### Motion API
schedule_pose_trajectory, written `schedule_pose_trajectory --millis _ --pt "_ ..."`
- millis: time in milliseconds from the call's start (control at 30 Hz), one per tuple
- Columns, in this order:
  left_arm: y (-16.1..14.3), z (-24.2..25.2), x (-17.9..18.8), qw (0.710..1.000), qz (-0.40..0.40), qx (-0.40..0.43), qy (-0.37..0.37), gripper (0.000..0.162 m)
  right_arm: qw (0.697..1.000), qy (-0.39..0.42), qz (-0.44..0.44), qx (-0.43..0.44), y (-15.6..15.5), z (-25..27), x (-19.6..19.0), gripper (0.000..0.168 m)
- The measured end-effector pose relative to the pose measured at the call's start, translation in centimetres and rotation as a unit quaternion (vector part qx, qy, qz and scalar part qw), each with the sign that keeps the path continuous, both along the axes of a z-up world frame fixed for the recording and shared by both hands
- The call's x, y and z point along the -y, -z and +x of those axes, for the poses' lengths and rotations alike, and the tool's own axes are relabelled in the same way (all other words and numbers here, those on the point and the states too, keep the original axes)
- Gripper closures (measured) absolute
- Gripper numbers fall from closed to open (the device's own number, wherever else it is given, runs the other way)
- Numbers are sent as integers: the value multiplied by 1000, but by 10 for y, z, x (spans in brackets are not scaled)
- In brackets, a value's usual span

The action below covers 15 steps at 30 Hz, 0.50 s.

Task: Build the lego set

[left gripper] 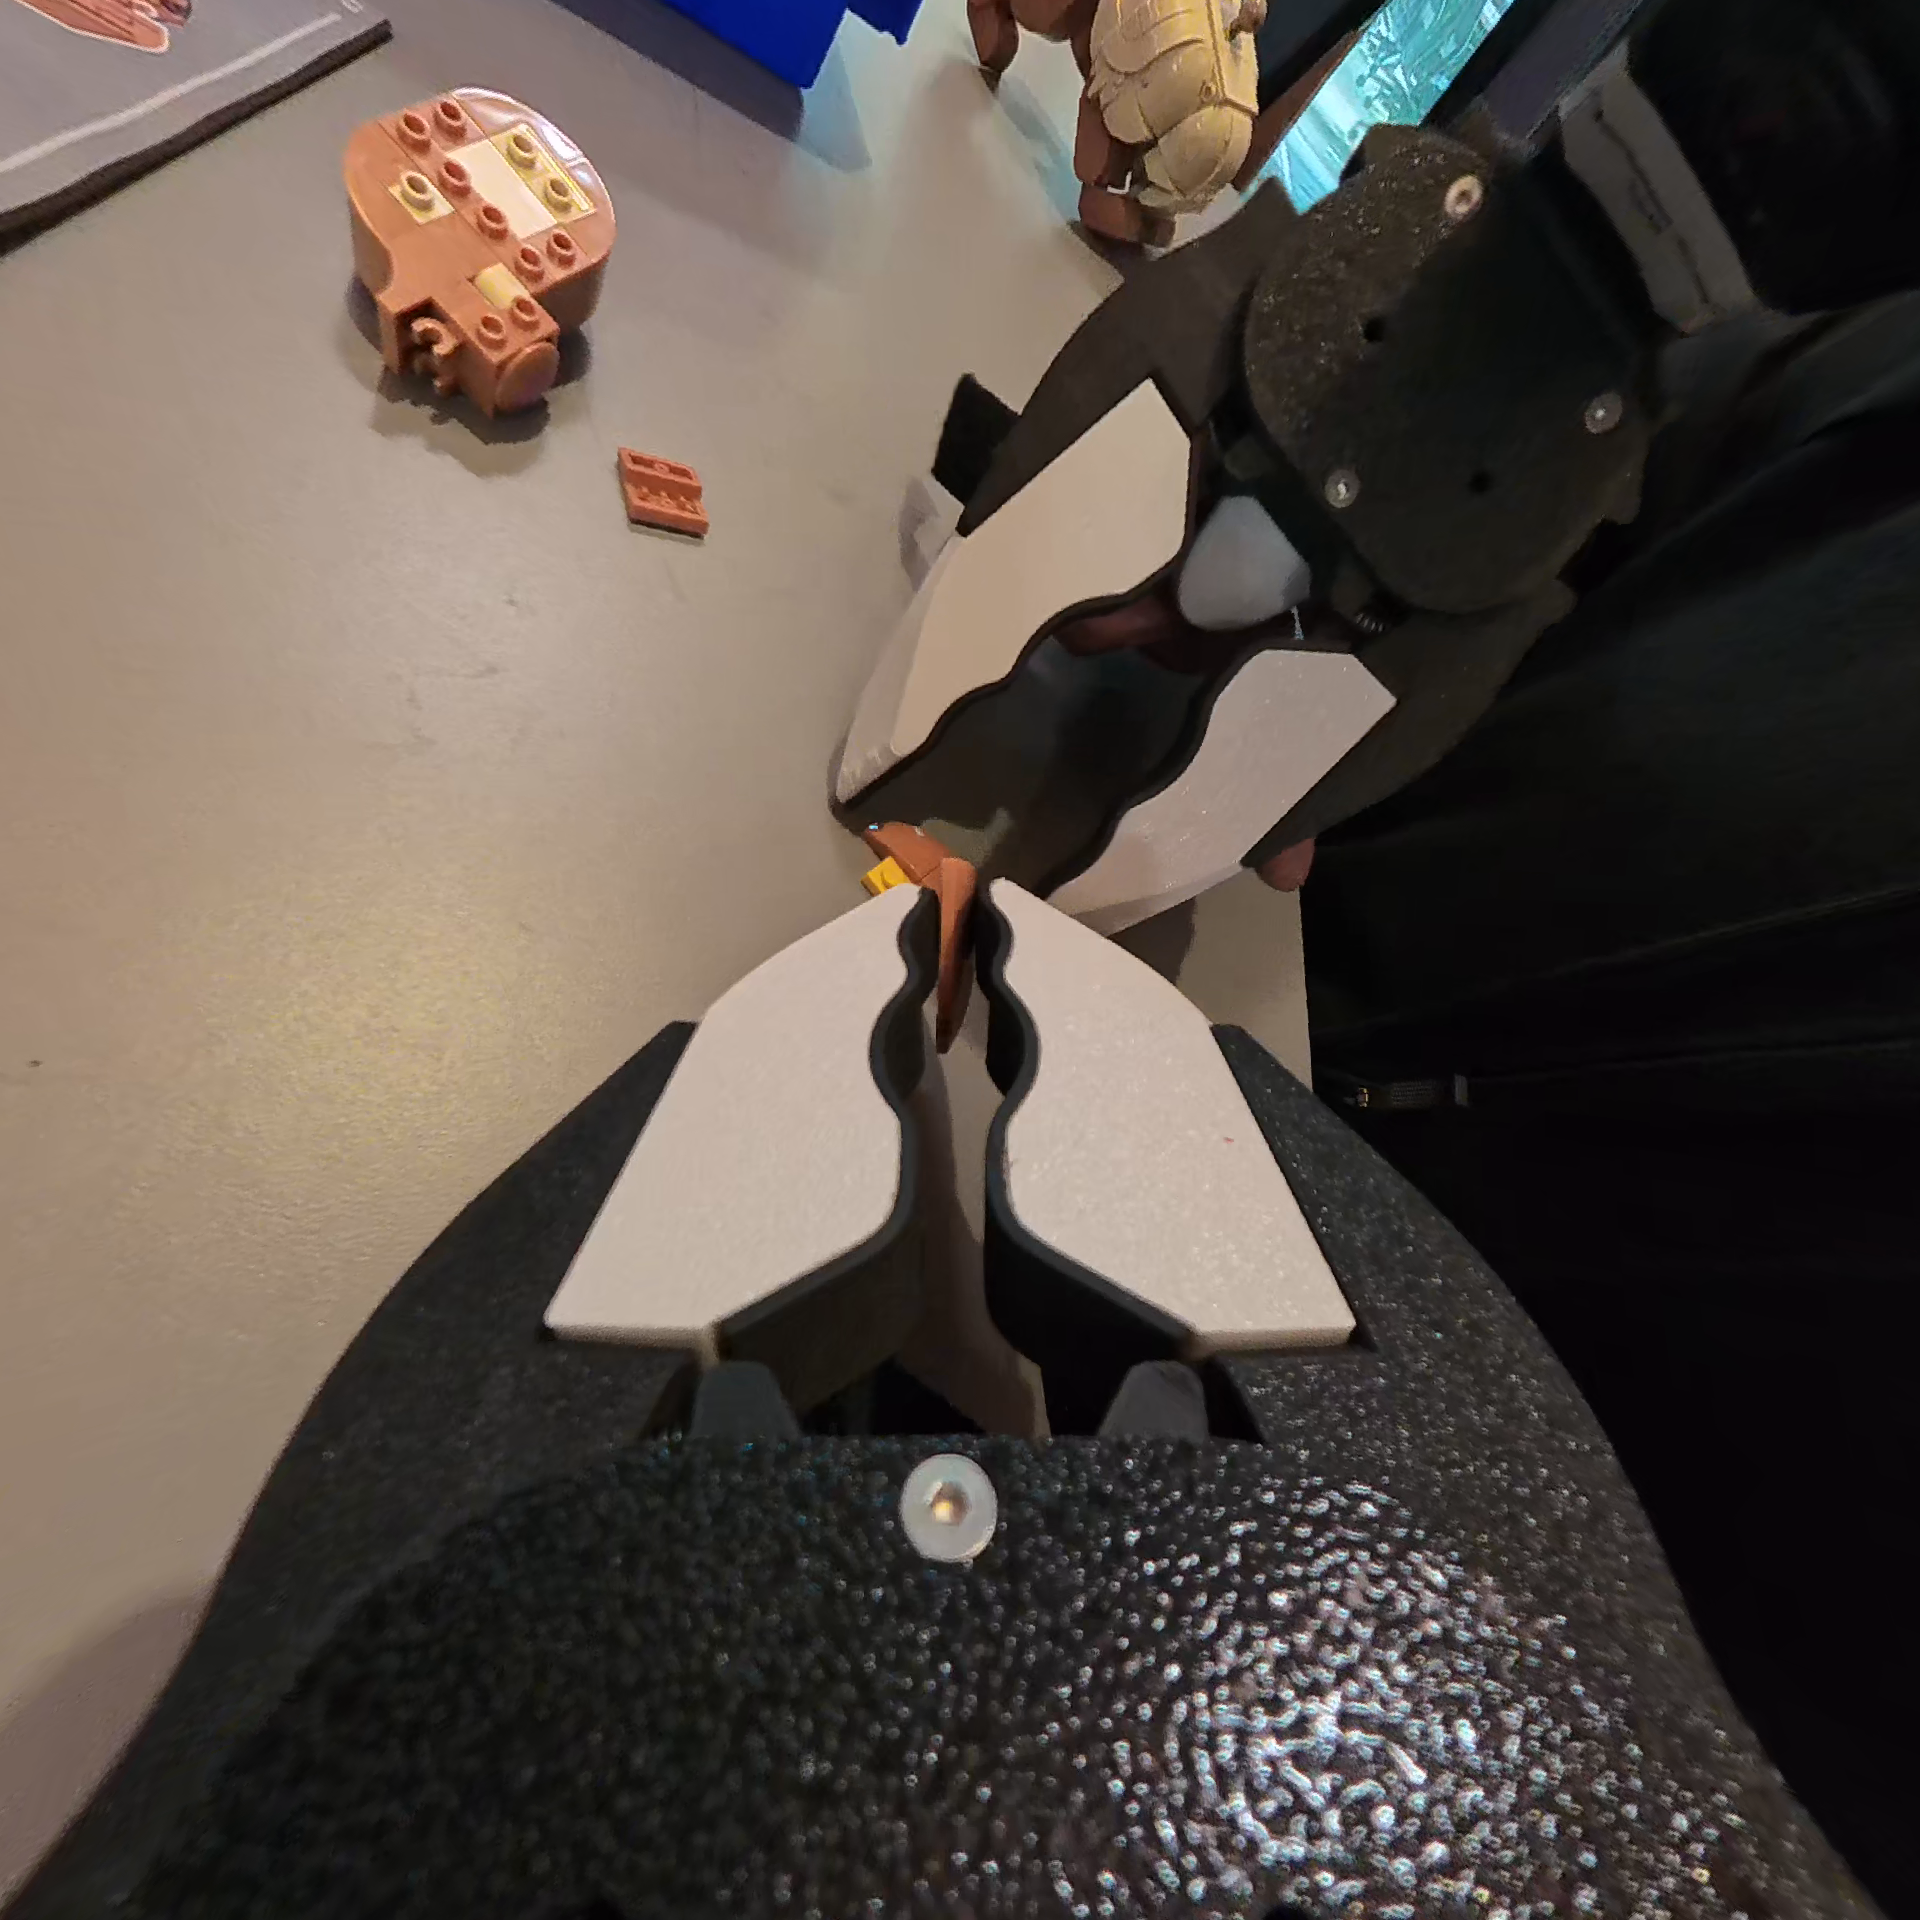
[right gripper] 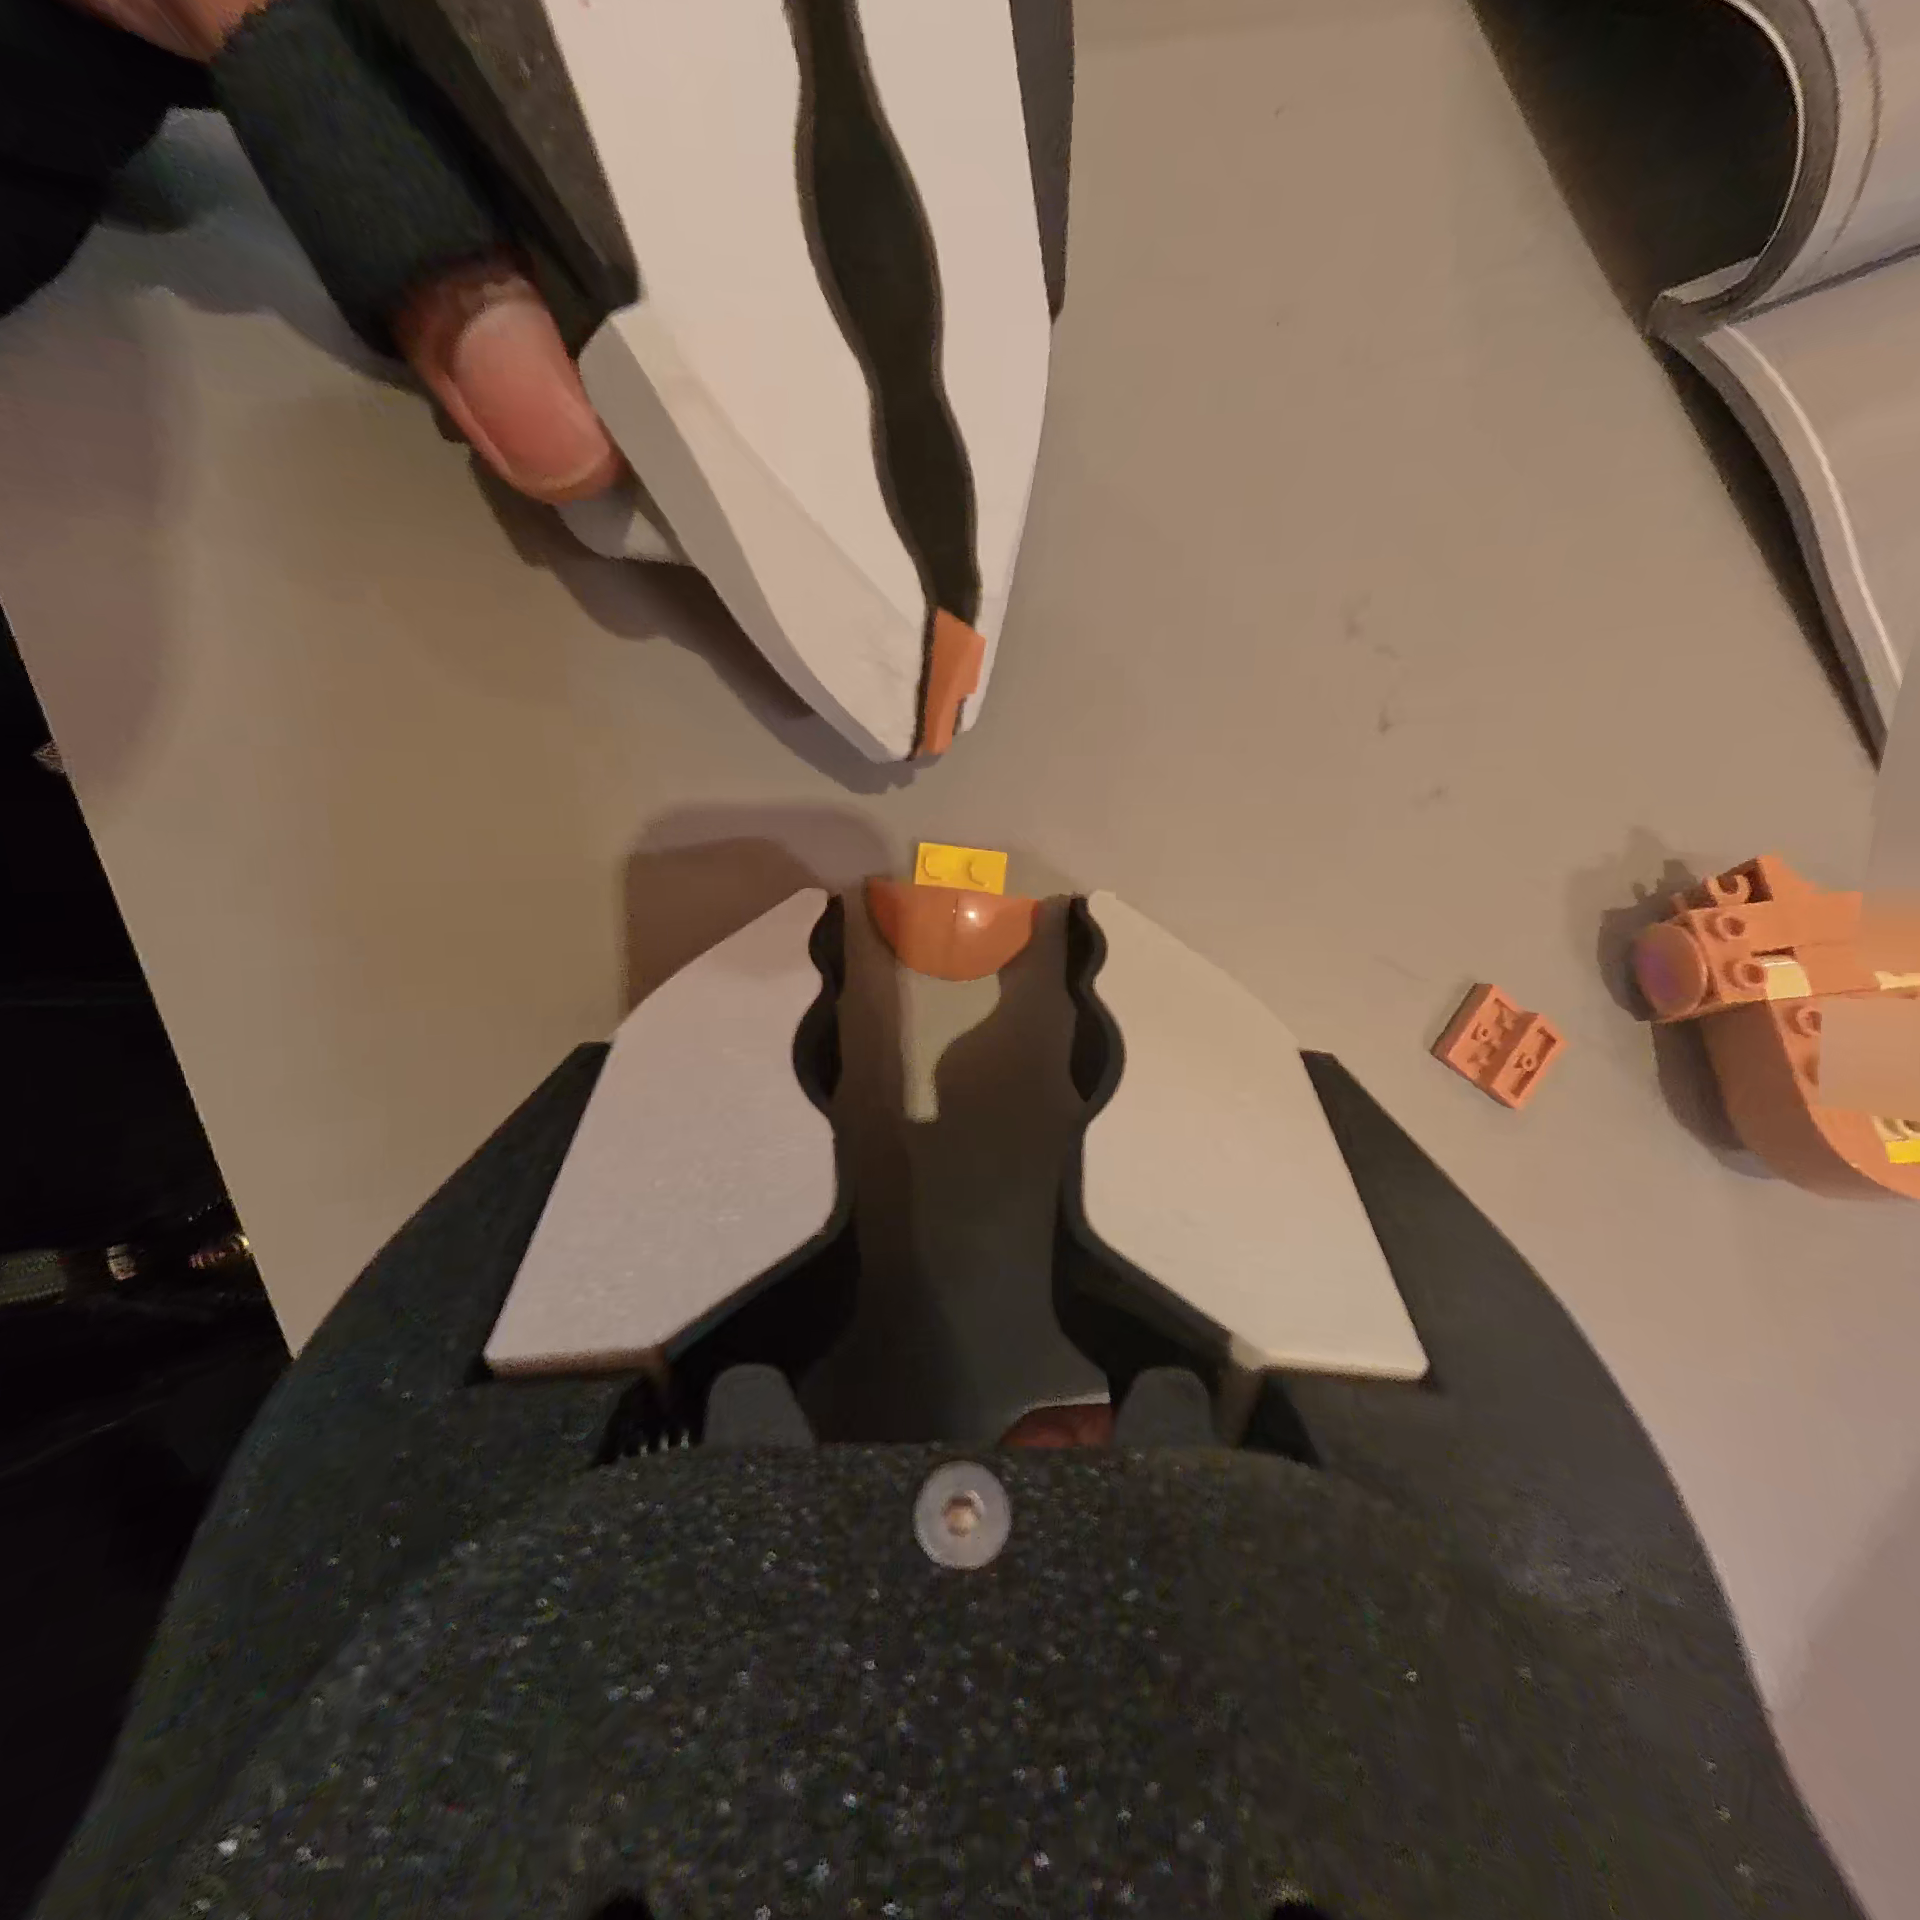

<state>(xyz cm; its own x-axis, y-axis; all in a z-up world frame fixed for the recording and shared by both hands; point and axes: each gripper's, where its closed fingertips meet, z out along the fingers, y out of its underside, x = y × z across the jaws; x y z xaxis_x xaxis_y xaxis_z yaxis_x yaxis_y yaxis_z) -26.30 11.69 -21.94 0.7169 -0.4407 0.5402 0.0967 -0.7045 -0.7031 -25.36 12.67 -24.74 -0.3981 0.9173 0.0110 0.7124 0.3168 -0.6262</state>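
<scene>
Mid-build at the grey table (right gripper: 1299,520): my left gripper (left gripper: 948,914) is clamped on a thin brown plate (left gripper: 954,956), while my right gripper (right gripper: 951,914), jaws apart, straddles a small brown dome with a yellow plate (right gripper: 961,864) on the tabletop. The rounded brown sub-assembly (left gripper: 473,234) sits well apart, studs still bare, a loose brown tile (left gripper: 663,490) near it. I judge much remains; whether the dome's halves are fully joined, I cannot tell.
</scene>
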Motion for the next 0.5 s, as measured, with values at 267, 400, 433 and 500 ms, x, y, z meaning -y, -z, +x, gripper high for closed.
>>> schedule_pose_trajectory --millis 267,400,433,500 --pt "1 1 1 1000 -11 8 9 156 998 -56 -1 -11 -1 -1 6 137" --pt "1 1 2 1000 -18 20 12 156 990 -112 35 -82 -8 -6 4 137" --pt "1 1 2 999 -19 22 14 156 987 -117 39 -104 -12 -8 4 137" --pt "0 2 2 999 -18 26 19 156 980 -132 39 -144 -23 -10 5 137"
